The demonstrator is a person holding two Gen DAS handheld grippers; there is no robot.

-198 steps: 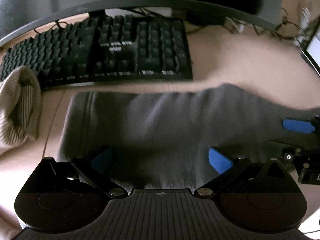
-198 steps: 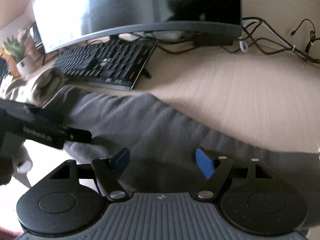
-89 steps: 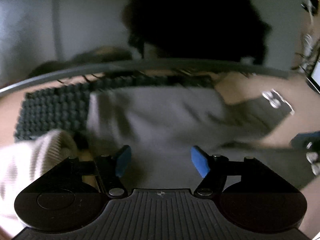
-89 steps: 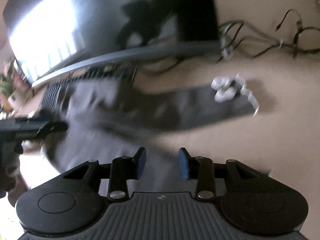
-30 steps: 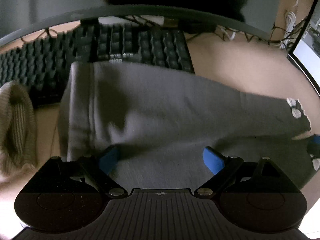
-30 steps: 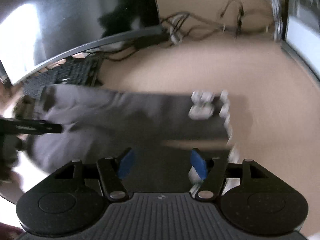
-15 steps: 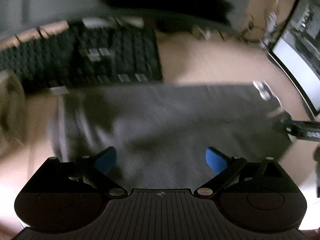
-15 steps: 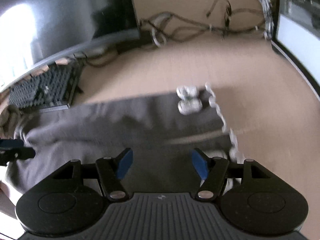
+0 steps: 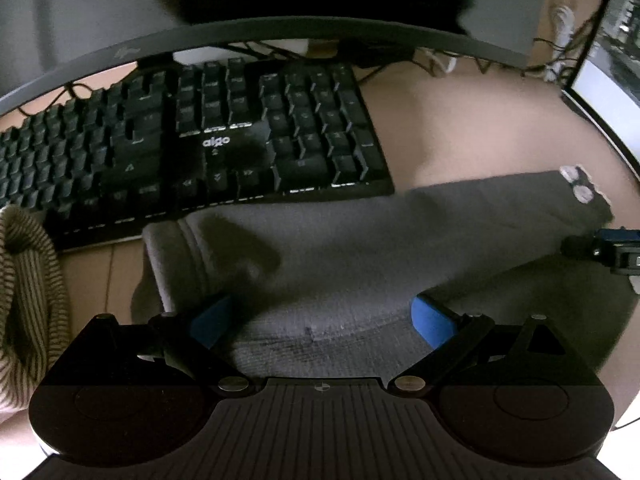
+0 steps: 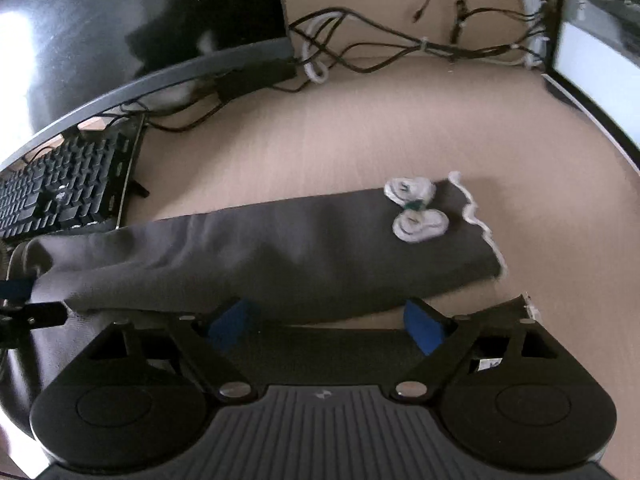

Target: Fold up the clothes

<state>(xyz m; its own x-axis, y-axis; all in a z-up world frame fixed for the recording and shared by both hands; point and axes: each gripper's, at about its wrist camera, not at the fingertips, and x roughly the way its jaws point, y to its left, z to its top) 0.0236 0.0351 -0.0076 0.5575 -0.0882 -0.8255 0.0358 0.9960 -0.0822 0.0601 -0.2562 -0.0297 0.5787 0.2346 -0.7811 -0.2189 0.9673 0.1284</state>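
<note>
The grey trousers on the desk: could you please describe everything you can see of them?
The grey trousers look like soft knit fabric, folded lengthwise and lying flat on the desk. The waistband end lies next to the keyboard; the cuff has wavy white trim and a white bow. Both open grippers, left and right, hover over the near edge.

The garment (image 10: 260, 256) was dark grey, its bow (image 10: 416, 210) and scalloped hem trim white. At nine o'clock lay beige-and-brown striped knit (image 9: 28, 280); at eleven, a black keyboard (image 9: 192, 140). Finger pads (image 9: 430, 318) were blue, the desk (image 10: 360, 140) tan.
</note>
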